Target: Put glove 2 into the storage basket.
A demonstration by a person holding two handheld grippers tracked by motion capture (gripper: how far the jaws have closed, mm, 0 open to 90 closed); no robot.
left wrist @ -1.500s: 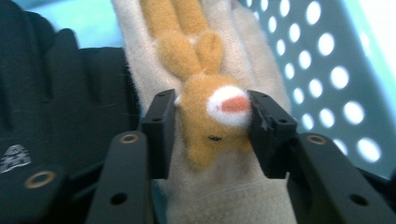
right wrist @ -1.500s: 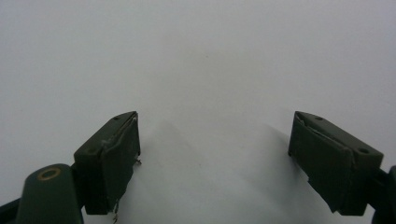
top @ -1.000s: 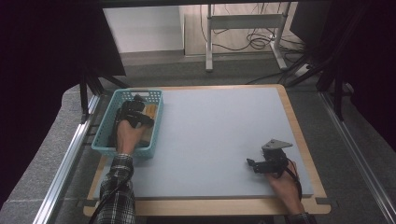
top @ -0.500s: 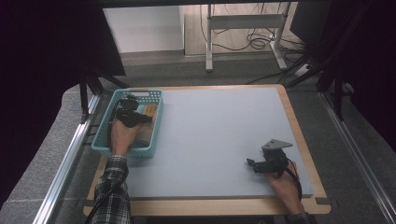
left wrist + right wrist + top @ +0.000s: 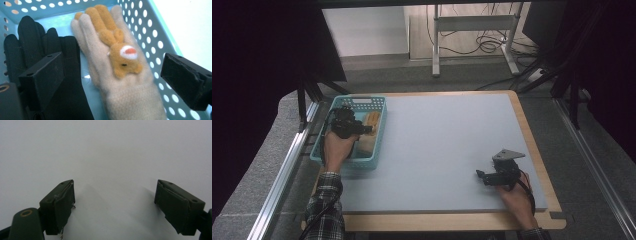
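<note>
Your left gripper [image 5: 362, 128] hangs over the turquoise basket [image 5: 379, 131] at the left edge of the worktop [image 5: 437, 150], its jaws having just been opening and now spread wide with nothing pinched between them. In the left gripper view, the gripper [image 5: 110, 77] looks down on a beige glove [image 5: 105, 75] lying flat on the basket floor, fingers pointing away from you, with an orange plush animal [image 5: 117, 50] stitched on its back. The glove lies between the two jaws but apart from both. Just beside it, on the side away from the perforated basket wall, lies a black glove [image 5: 50, 50], partly covered by one jaw. Your right gripper [image 5: 482, 176] rests low over the bare grey surface near the worktop's front right corner, well apart from the basket. In the right gripper view, that gripper [image 5: 115, 205] has its jaws spread wide too, with only the plain grey surface between them.
</note>
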